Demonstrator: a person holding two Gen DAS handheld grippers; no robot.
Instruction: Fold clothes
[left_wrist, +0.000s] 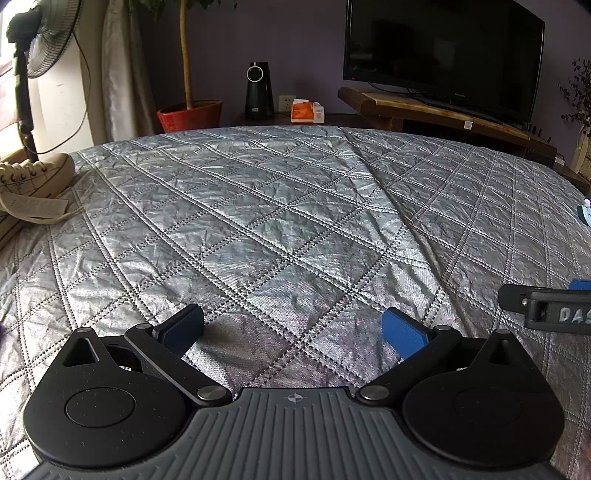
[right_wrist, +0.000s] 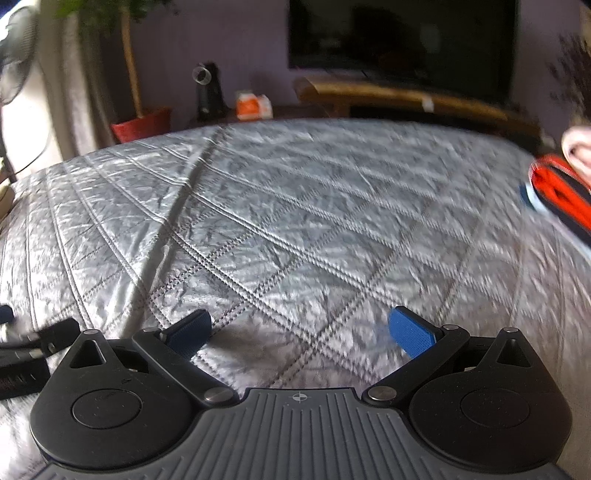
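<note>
Tongs, left (left_wrist: 293, 328) and right (right_wrist: 301, 334): spread, low over quilt (left_wrist: 280, 206).

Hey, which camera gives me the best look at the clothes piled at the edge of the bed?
The right wrist view. The clothes show there at the far right as a red and dark bundle, though blurred. The left wrist view catches only a sliver at its right edge.

Both views low, facing quilt (left_wrist: 280, 206)

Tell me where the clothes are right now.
Right wrist view: a red and dark garment lies at the far right edge of the silver quilt, ahead-right of the open right gripper.
</note>
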